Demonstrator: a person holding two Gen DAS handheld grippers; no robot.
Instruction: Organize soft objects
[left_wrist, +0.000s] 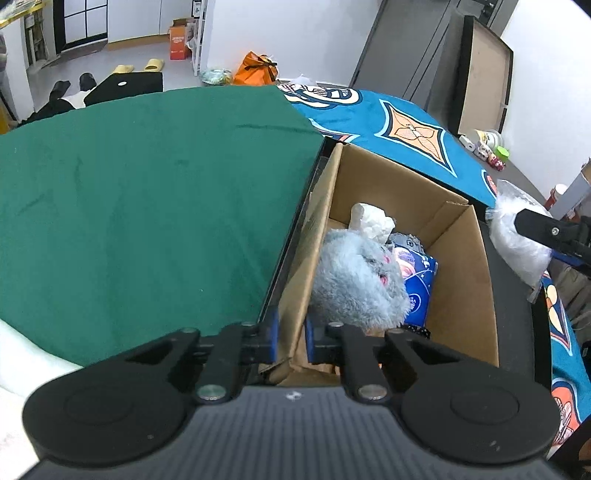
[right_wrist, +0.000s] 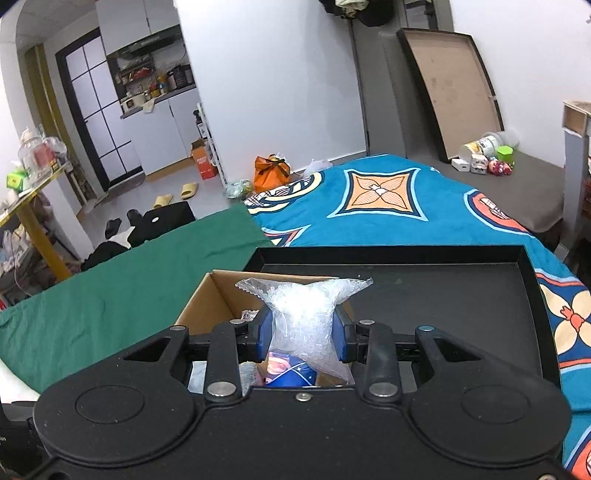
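Observation:
A cardboard box (left_wrist: 458, 295) stands in a black tray (right_wrist: 443, 288) on the bed. It holds a grey-blue plush toy (left_wrist: 354, 280), a white crumpled wad (left_wrist: 369, 218) and a blue packet (left_wrist: 421, 280). My left gripper (left_wrist: 291, 339) is shut on the box's near left wall. My right gripper (right_wrist: 303, 339) is shut on a clear bag of small white beads (right_wrist: 306, 310), held above the box (right_wrist: 218, 295). The same bag (left_wrist: 517, 236) shows at the right of the left wrist view.
A green cloth (left_wrist: 147, 192) covers the bed left of the tray; a blue patterned blanket (right_wrist: 388, 206) lies beyond. Small toys and a jar (right_wrist: 487, 155) sit on a grey surface at the far right. An orange bag (right_wrist: 271, 171) and slippers lie on the floor.

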